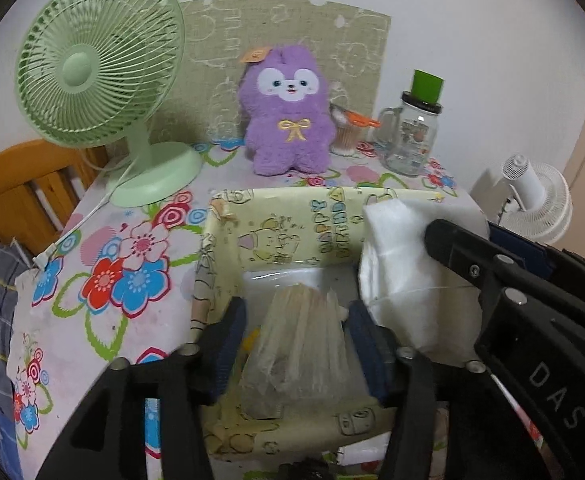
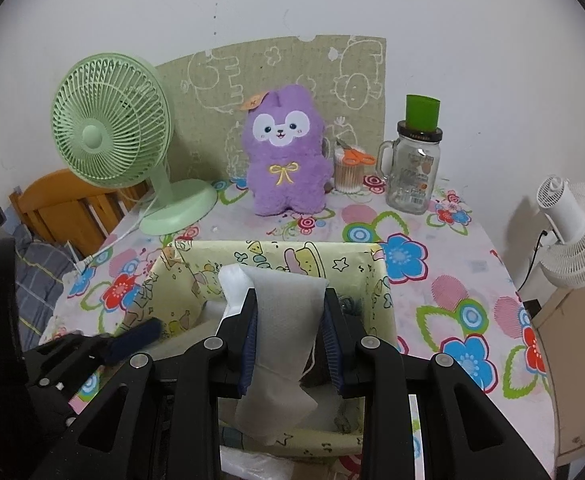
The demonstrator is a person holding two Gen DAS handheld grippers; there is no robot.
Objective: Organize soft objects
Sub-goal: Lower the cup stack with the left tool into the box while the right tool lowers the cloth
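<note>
A yellow cartoon-print fabric box [image 1: 292, 220] [image 2: 384, 292] stands open on the floral tablecloth near the front. My left gripper [image 1: 294, 316] is inside the box, shut on a clear crinkly plastic bag [image 1: 300, 344]. My right gripper [image 2: 290, 312] is shut on a white fabric pack [image 2: 284, 328] and holds it over the box's middle. The pack also shows in the left wrist view [image 1: 400, 264], with the right gripper's black finger across it. A purple plush toy [image 1: 288, 112] [image 2: 286, 156] stands upright at the table's back.
A green desk fan [image 1: 100, 64] [image 2: 112, 128] stands back left, its cord trailing off the left edge. A glass mug-jar with green lid [image 2: 412, 168] and a cotton-swab cup with orange scissors [image 2: 350, 168] stand back right. A white fan [image 2: 572, 232] stands beyond the right edge.
</note>
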